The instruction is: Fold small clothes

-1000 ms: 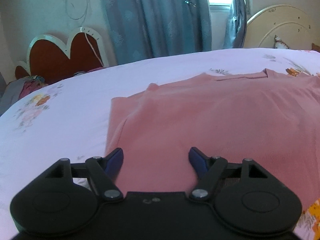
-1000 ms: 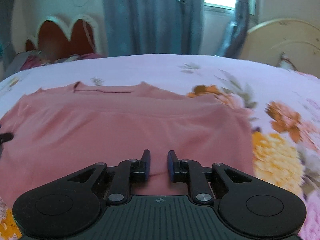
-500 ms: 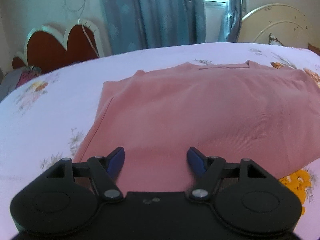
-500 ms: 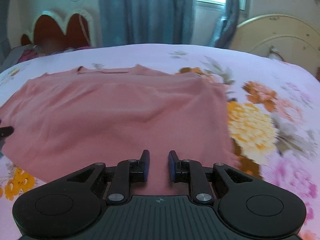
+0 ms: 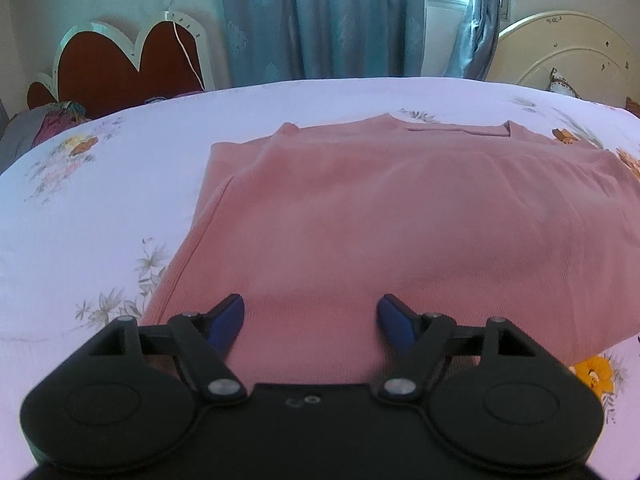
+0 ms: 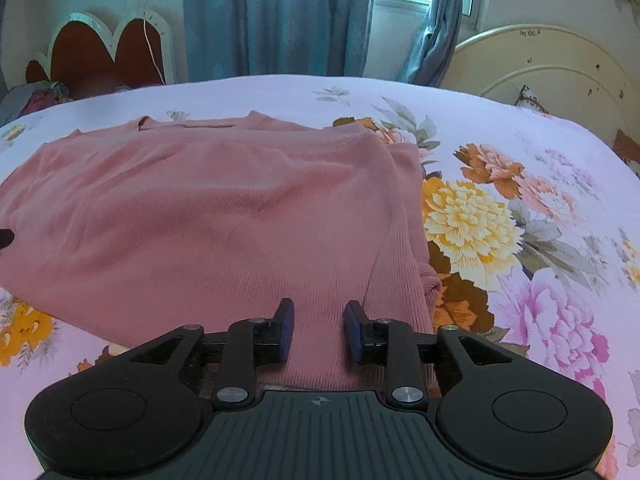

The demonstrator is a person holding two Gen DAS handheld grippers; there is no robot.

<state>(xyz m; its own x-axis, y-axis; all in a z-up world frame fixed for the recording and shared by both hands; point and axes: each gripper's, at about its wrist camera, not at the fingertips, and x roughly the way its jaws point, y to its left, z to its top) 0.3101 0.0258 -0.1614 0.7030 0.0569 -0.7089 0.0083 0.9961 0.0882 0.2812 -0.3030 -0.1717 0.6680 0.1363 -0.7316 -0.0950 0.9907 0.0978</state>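
Note:
A pink ribbed top (image 5: 400, 220) lies spread flat on the floral bedsheet, its neckline at the far side. It also shows in the right wrist view (image 6: 208, 216). My left gripper (image 5: 312, 320) is wide open above the near hem, towards the top's left side. My right gripper (image 6: 318, 330) is open with a narrower gap, over the near hem by the top's right edge, where a sleeve is folded under. Neither gripper holds cloth.
The pale lilac bedsheet (image 6: 500, 208) with large printed flowers covers the bed. A heart-shaped red headboard (image 5: 120, 68) stands at the far left, blue curtains (image 5: 320, 20) behind, a cream round headboard (image 6: 540, 64) at the far right. Crumpled clothes (image 5: 52, 120) lie by the far left.
Both grippers have drawn back towards the near hem, so more of the top shows. The right gripper's jaws have opened from a narrow gap to a wider one.

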